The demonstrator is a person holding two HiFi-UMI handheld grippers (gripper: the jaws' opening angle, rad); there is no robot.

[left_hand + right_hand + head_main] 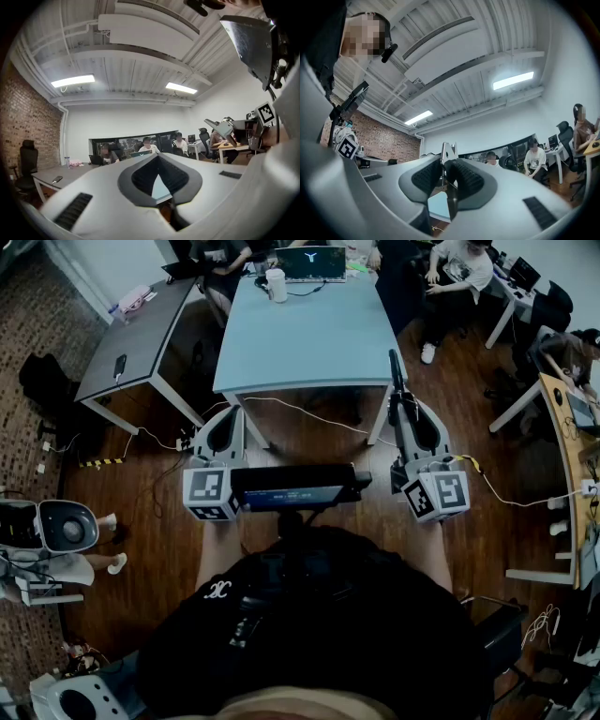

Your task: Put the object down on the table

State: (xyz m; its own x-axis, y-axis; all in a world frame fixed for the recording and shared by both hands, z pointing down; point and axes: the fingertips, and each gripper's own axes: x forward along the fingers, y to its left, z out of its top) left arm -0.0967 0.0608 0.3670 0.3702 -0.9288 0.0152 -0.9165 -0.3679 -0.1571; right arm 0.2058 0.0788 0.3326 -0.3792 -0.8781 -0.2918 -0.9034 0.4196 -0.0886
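I hold both grippers at chest height above the wooden floor, short of the light blue table (309, 334). My right gripper (401, 399) (444, 162) is shut on a thin dark tool (393, 371) whose stem runs between the ribbed pads. The tool's metal bracket end (448, 152) sticks out past the fingertips and points toward the table. My left gripper (231, 412) (157, 157) has its tips together with nothing between them. A patch of the blue table (159, 187) shows through the gap behind its pads.
On the blue table's far end stand a laptop (309, 261) and a white cup (276, 284). A grey table (141, 334) with a phone (120, 364) stands to the left. Cables (309, 413) cross the floor. People sit around the far desks. White robot heads (66, 526) stand at the left.
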